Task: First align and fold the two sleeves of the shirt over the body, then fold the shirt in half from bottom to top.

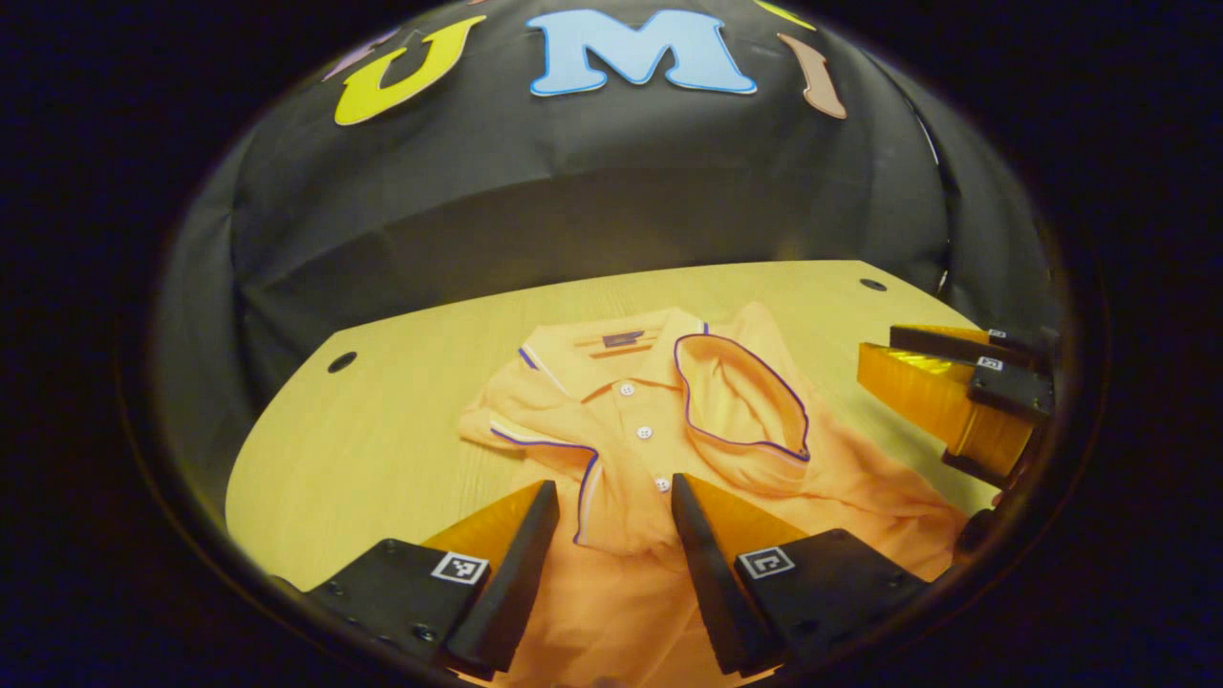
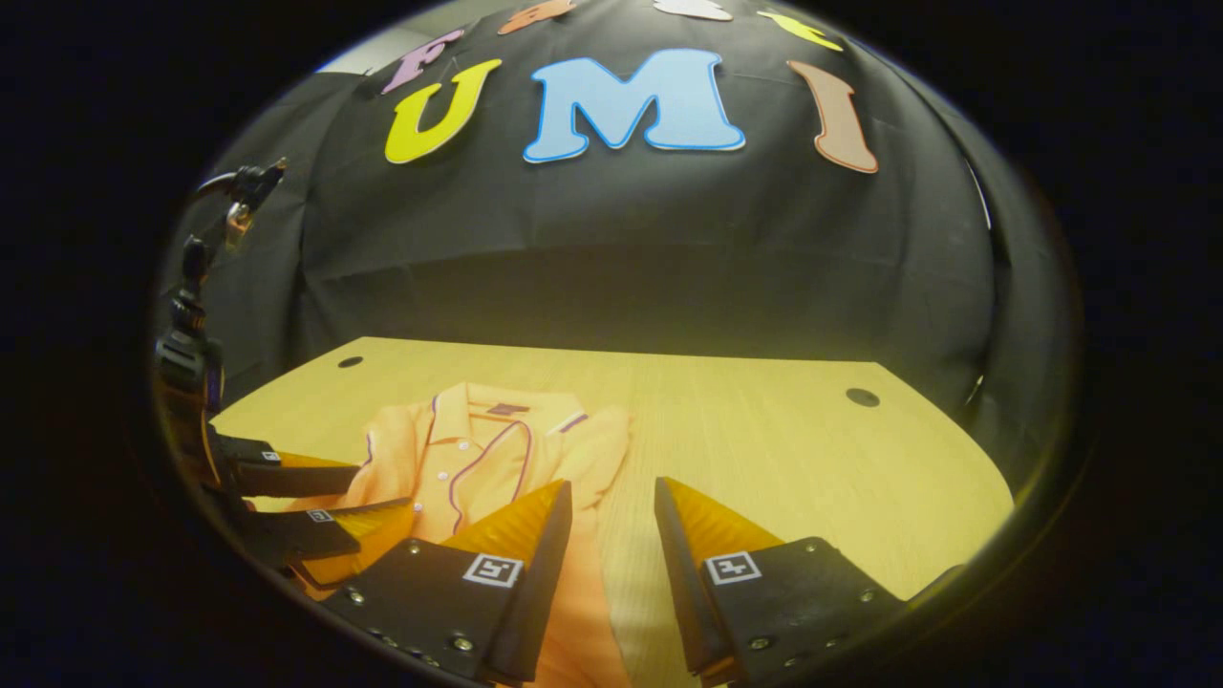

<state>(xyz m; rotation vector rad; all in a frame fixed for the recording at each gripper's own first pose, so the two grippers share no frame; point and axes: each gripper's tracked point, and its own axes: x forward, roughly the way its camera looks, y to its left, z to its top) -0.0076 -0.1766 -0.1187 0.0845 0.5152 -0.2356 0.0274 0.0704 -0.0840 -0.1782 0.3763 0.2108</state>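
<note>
An orange polo shirt [image 1: 650,430] with purple-piped collar and sleeve cuffs lies face up on the wooden table [image 1: 382,420], collar toward the wall. Both sleeves are folded over the body: one [image 1: 740,401] across the right of the chest, one [image 1: 540,435] on the left. My left gripper [image 1: 614,492] hovers open over the button placket, nothing between its fingers. My right gripper [image 2: 612,492] is open over the shirt's right edge [image 2: 583,459] and bare table. In the left gripper view the right gripper [image 1: 955,382] shows at the far right; in the right gripper view the left gripper [image 2: 306,497] shows at the left.
The table [image 2: 812,459] has small round holes near its corners [image 1: 341,362] [image 2: 862,397]. Black cloth wall stands behind the table's far edge. Bare wood extends to the right of the shirt in the right gripper view.
</note>
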